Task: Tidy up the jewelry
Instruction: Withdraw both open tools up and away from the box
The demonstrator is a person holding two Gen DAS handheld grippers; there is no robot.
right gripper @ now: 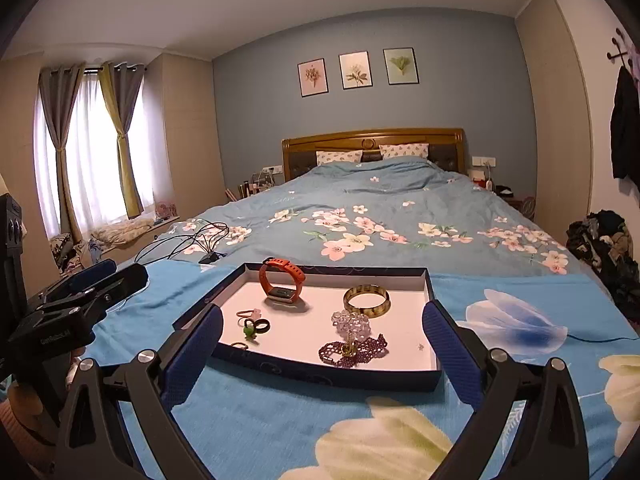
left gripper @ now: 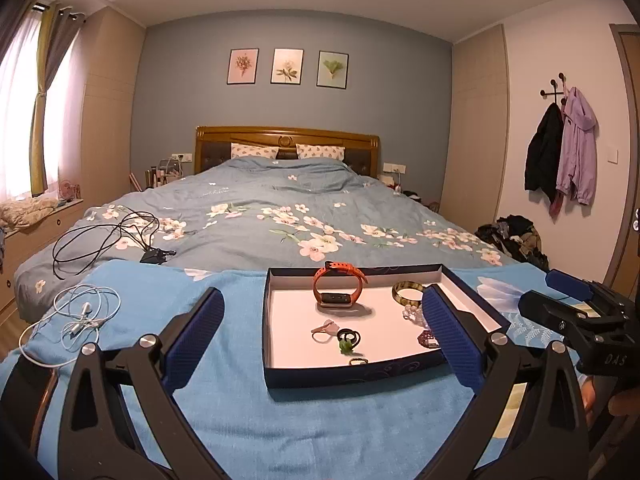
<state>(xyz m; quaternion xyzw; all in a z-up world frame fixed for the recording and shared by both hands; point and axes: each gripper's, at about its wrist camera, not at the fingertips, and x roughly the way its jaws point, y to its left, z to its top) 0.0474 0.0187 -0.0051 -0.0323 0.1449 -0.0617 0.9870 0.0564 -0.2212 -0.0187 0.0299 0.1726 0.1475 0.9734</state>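
**Two grippers wide open, nothing held**

My left gripper (left gripper: pixel 322 330) and right gripper (right gripper: pixel 322 338) hang above the blue blanket (right gripper: pixel 256 412), jaws fully spread and empty. The tray (right gripper: pixel 320 376) holds the jewelry: orange watch (right gripper: pixel 281 280) near its far edge, bangle (right gripper: pixel 367 300) toward the far right corner, purple bead bracelet (right gripper: pixel 354 352) by the near edge.

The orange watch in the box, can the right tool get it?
Probably yes. The right tool is open and empty, pointing at the box. The watch stands upright near the far wall with bare floor before it; the bangle and beads sit off to its right.
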